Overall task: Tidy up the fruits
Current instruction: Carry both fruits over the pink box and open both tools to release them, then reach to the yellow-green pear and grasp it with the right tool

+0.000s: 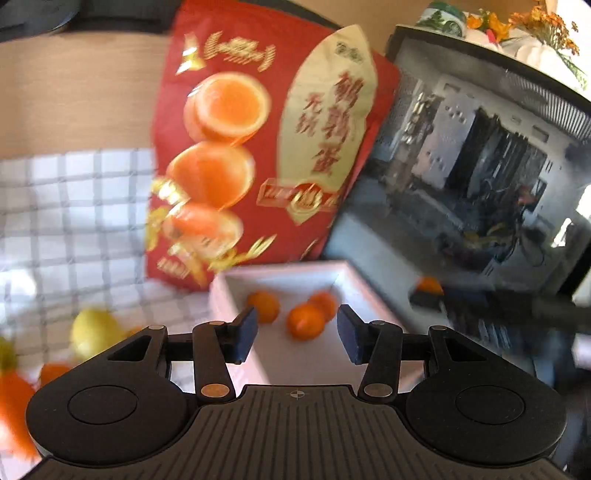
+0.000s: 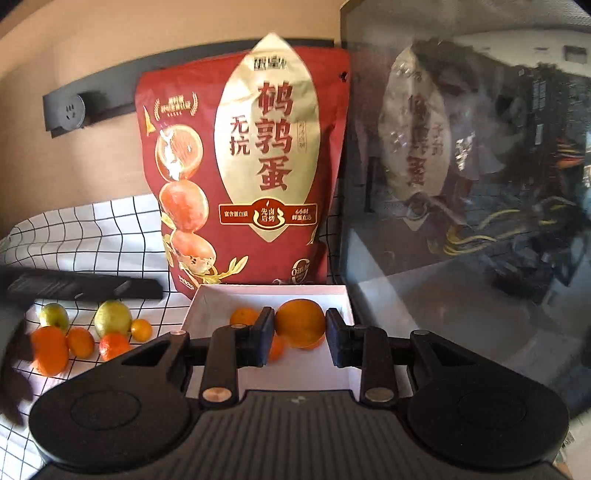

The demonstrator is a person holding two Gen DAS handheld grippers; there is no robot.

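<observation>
My right gripper (image 2: 300,339) is shut on a large orange (image 2: 300,321), held just above the white box (image 2: 343,291). Two smaller oranges (image 2: 243,316) lie in the box behind it. In the left wrist view my left gripper (image 1: 297,338) stands open over the near part of the same white box (image 1: 221,291), with nothing between its pads; three small oranges (image 1: 304,325) rest on the box floor beyond. Left of the box, on the checked cloth (image 2: 110,229), lie two yellow-green lemons (image 2: 112,317) and several oranges (image 2: 50,350).
A tall red snack bag (image 2: 243,166) stands right behind the box. A glass-sided computer case (image 2: 461,166) walls off the right side. A black rail with a socket (image 2: 72,109) runs along the wall. Flowers and a mug (image 1: 443,16) sit on top of the case.
</observation>
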